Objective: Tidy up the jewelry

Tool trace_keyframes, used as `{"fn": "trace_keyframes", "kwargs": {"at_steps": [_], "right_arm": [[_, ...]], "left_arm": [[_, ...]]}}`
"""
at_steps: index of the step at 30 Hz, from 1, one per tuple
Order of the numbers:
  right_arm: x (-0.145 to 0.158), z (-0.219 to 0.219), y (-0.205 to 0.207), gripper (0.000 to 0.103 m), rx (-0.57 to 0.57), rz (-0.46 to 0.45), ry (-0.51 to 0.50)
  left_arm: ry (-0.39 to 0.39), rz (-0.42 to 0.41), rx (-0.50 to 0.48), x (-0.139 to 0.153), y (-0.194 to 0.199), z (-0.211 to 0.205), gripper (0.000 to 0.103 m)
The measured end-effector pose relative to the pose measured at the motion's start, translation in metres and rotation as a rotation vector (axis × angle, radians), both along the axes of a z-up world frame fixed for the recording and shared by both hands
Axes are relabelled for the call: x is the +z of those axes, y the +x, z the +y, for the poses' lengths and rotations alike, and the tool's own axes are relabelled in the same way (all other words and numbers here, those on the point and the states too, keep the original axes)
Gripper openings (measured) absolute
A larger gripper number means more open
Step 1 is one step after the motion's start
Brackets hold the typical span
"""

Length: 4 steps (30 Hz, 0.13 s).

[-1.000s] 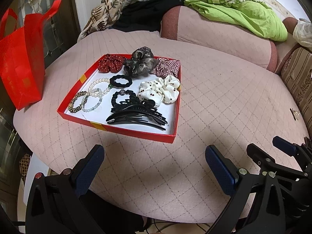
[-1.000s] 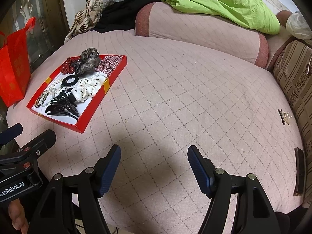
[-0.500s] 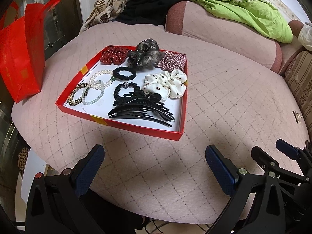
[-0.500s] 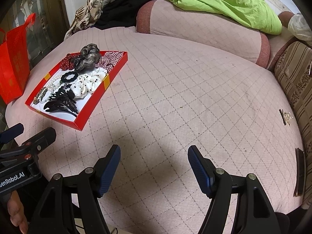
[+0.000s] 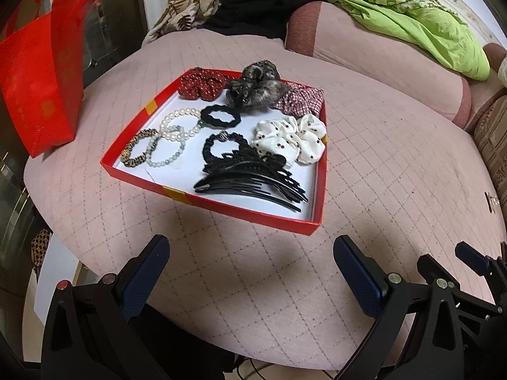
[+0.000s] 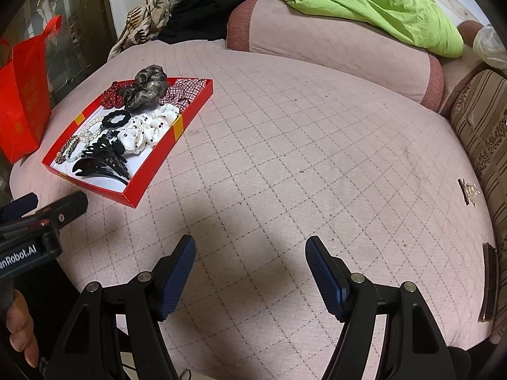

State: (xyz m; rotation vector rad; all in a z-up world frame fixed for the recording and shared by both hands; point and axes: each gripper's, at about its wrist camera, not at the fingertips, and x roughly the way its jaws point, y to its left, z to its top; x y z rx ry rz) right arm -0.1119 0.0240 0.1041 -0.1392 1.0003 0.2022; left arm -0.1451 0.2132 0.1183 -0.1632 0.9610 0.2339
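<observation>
Between the spread blue pads of the left gripper (image 5: 250,280) lay only quilted pink cushion (image 6: 317,164), its jaws wide apart and holding nothing; the right gripper (image 6: 250,280) stood the same way, parted and empty, over the bare middle of the seat. Just ahead of the left one sat the red tray (image 5: 221,206), and in it the jewelry and hair pieces were already grouped: the pearl and bead bracelets (image 5: 164,141) at its left side, two black hair ties (image 5: 221,116) in the centre, the black claw clips (image 5: 253,180) by the near wall, the white dotted scrunchie (image 5: 293,137) to the right, and the red, grey and plaid scrunchies along the far wall. That layout would fit a tray just sorted as well as one awaiting sorting, so no single move could be judged due. Any reach into it would best come from above, clear of the near rim, since the clip teeth pointed toward the right corner and could snag a pad. A small clip (image 6: 468,190) lay well apart at the cushion's right edge, beside the striped upholstery. Open room was ample to the right of the tray; to its left the red bag (image 5: 41,82) stood close, and the cushion's front edge fell away directly under both grippers.
</observation>
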Motion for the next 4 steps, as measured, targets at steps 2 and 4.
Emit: {"fn": "trace_keyframes", "kwargs": {"at_steps": [2, 4], "right_arm": [[-0.0002, -0.0004, 0.0001, 0.076, 0.002, 0.002, 0.004], [-0.0008, -0.0019, 0.0003, 0.077, 0.002, 0.004, 0.012]], "left_arm": [[0.011, -0.005, 0.004, 0.003, 0.0001, -0.0004, 0.103], [0.033, -0.012, 0.008, 0.0074, 0.0011, -0.0032, 0.103]]}}
